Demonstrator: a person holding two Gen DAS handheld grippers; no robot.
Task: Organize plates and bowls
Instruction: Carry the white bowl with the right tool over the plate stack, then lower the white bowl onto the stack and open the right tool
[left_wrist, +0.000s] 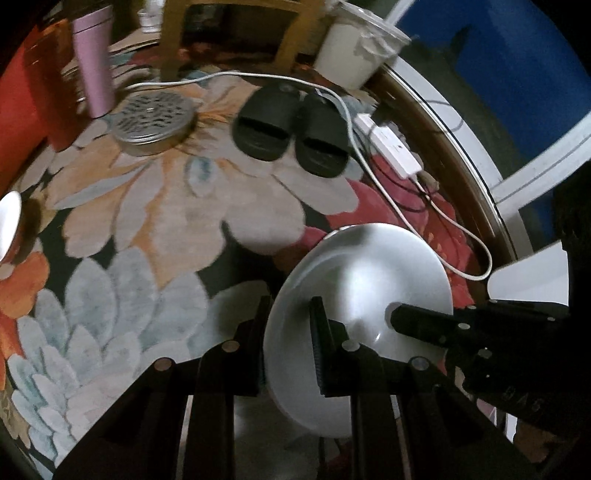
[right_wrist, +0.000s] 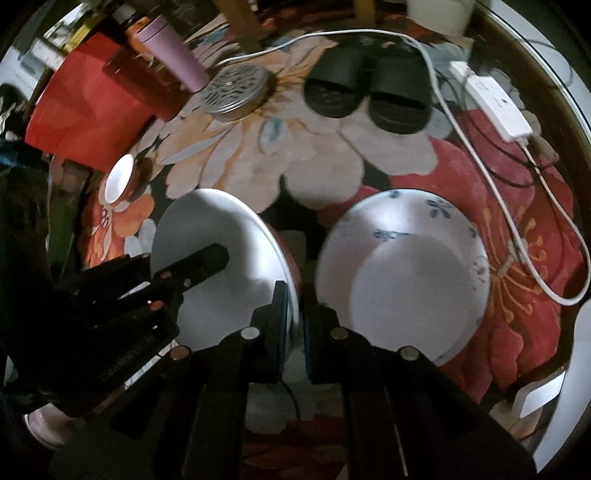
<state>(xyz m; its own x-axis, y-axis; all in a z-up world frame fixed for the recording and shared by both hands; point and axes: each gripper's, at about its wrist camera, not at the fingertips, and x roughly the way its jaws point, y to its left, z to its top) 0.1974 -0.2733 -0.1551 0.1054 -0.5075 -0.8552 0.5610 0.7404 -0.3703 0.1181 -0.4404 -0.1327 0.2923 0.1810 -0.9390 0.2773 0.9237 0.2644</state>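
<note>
A white bowl with a red outside (left_wrist: 369, 280) (right_wrist: 218, 243) is held above the floral rug by both grippers. My left gripper (left_wrist: 291, 332) is shut on its near rim. My right gripper (right_wrist: 293, 317) is shut on the opposite rim; in the left wrist view its black finger (left_wrist: 421, 321) reaches in from the right. To the right, a smaller white plate (right_wrist: 410, 288) lies in a blue-patterned bowl (right_wrist: 436, 214) on the rug. A small white cup with a red outside (right_wrist: 120, 181) (left_wrist: 9, 218) lies tipped at the left.
Black slippers (right_wrist: 365, 92) (left_wrist: 291, 129), a round perforated metal tin (right_wrist: 236, 90) (left_wrist: 153, 118), a pink tumbler (right_wrist: 173, 55) (left_wrist: 94, 62), a red box (right_wrist: 85, 103), a white power strip (right_wrist: 495, 103) (left_wrist: 391, 144) with a cable, chair legs and a white bucket (left_wrist: 354, 48) lie further off.
</note>
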